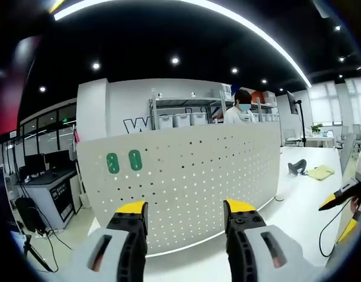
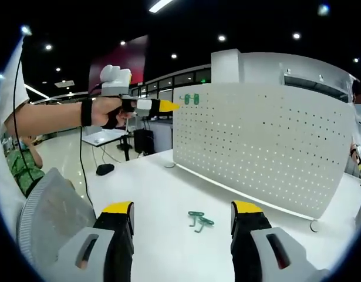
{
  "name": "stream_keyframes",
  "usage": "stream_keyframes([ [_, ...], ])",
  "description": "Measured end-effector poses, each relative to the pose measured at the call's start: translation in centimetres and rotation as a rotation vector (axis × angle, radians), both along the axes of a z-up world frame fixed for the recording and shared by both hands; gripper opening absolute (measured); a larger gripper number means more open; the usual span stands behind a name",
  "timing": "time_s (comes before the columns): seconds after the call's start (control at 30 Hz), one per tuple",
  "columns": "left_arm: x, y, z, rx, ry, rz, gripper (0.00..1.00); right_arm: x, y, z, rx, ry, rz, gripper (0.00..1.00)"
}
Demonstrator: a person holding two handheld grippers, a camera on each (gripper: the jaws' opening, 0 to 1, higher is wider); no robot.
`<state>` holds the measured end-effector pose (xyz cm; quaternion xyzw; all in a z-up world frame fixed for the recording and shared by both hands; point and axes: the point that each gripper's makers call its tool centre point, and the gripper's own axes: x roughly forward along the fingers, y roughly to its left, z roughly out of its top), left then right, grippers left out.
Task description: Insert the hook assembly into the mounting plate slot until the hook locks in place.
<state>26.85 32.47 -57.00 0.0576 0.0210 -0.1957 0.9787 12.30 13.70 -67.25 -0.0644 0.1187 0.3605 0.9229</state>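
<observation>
Green hooks (image 2: 198, 220), two on table (image 2: 157, 194), two on pegboard (image 1: 124, 161); both tongs (image 1: 186, 214) (image 2: 183, 216) spread, empty.

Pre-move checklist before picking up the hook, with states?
1. Right claw open, holding nothing: ok.
2. Left claw open, holding nothing: ok.
3. Green hooks lying loose on the table, between the right claw's jaws: ok.
4. Pegboard upright, holes facing the claw: ok.
5. Two green pieces already on the board: ok.
6. Which slot is free for the hook: cannot tell.

Dark ceiling (image 1: 168, 35) w/ spotlights, shelving (image 1: 183, 111).
</observation>
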Motion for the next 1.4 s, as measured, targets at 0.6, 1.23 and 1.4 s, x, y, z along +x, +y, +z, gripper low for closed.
stream_keyframes([
  [0.6,-4.0,-3.0,-3.7,-0.034,0.074,-0.095,0.74,0.9,-0.2,0.0,-0.060,-0.001,0.014,0.66],
  [1.23,-7.3,-3.4,-7.6,-0.069,0.128,-0.107,0.85,2.8,0.6,-1.3,-0.105,0.027,0.078,0.65],
  [1.4,-8.1,-3.8,-8.5,-0.071,0.154,-0.127,0.89,3.2,1.0,-1.7,-0.129,0.035,0.106,0.65],
])
